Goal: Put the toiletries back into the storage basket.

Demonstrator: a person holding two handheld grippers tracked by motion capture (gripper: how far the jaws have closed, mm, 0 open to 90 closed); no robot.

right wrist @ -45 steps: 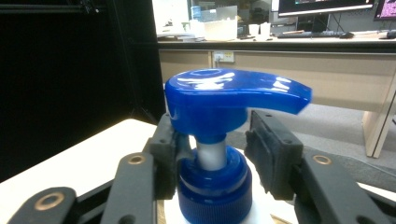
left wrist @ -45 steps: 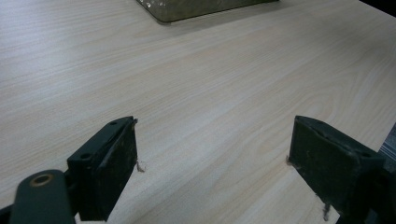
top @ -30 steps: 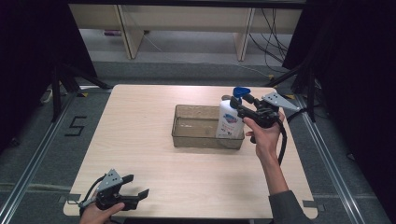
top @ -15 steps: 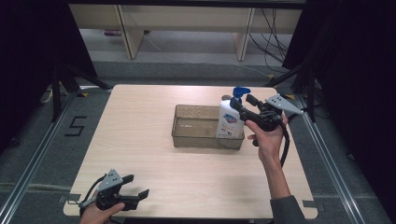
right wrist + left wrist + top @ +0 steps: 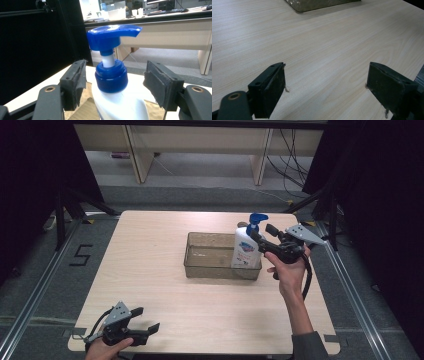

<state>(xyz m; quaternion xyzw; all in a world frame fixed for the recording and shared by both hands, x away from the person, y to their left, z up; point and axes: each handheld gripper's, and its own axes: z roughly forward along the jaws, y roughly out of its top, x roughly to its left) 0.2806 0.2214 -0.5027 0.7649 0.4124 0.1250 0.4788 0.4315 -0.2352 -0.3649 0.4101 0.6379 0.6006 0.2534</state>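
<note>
Standing in bin (image 5: 200, 267), pump bottle (image 5: 246, 249) between right gripper (image 5: 261, 236) jaws

A tray (image 5: 210, 265) sat on the tabletop (image 5: 150, 270), well ahead of the left gripper's (image 5: 145, 326) fingers (image 5: 273, 87), which hung over the near left corner. A pump bottle (image 5: 246, 250) stood upright in the tray's right end. Its neck lay between the right gripper's (image 5: 113, 87) fingers (image 5: 75, 82), apart from both, its pump head above them.

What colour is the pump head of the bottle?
Blue; the pump head shows best in the right gripper view.
</note>
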